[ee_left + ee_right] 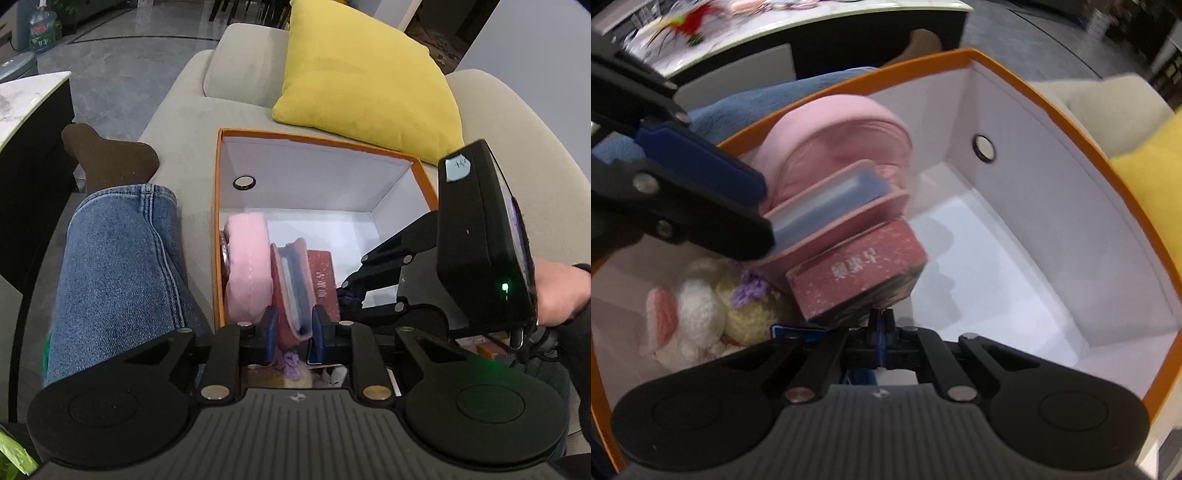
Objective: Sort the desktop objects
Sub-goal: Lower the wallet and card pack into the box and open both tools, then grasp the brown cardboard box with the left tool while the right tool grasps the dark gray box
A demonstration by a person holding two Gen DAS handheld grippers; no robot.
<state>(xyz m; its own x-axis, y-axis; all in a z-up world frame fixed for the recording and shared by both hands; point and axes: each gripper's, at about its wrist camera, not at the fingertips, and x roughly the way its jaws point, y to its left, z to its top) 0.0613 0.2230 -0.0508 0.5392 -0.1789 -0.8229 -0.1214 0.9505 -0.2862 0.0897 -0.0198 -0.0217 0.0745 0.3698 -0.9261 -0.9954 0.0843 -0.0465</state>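
Left wrist view: we found the orange-rimmed white cardboard box (391, 192) sitting on a beige sofa (177, 122), beside a denim-clad leg (114, 266), with a yellow cushion (365, 77) behind it. Along the box's near-left wall stood a pink plush pouch (247, 266), a pink-covered notebook with a blue inner sleeve (295, 291) and a dark-red speckled tin (325, 280), packed on edge, presumably to save floor space. The left tool (294, 328) had its blue pads narrowed to either side of the notebook's lower edge; we judged it to be gripping the notebook, probably to keep it upright. The right tool (345, 291) reached in from the right, its tips near the tin.

Right wrist view: the same box (1082, 122) filled the frame, its far half bare. The right tool (882, 332) was fully closed with nothing visible between its pads, its tips just below the red tin (857, 273) — we could not tell whether touching. A white-and-cream crocheted toy with a purple flower (713, 310) lay in the near corner. The left tool (768, 225) clamped the notebook (834, 206) from the left.
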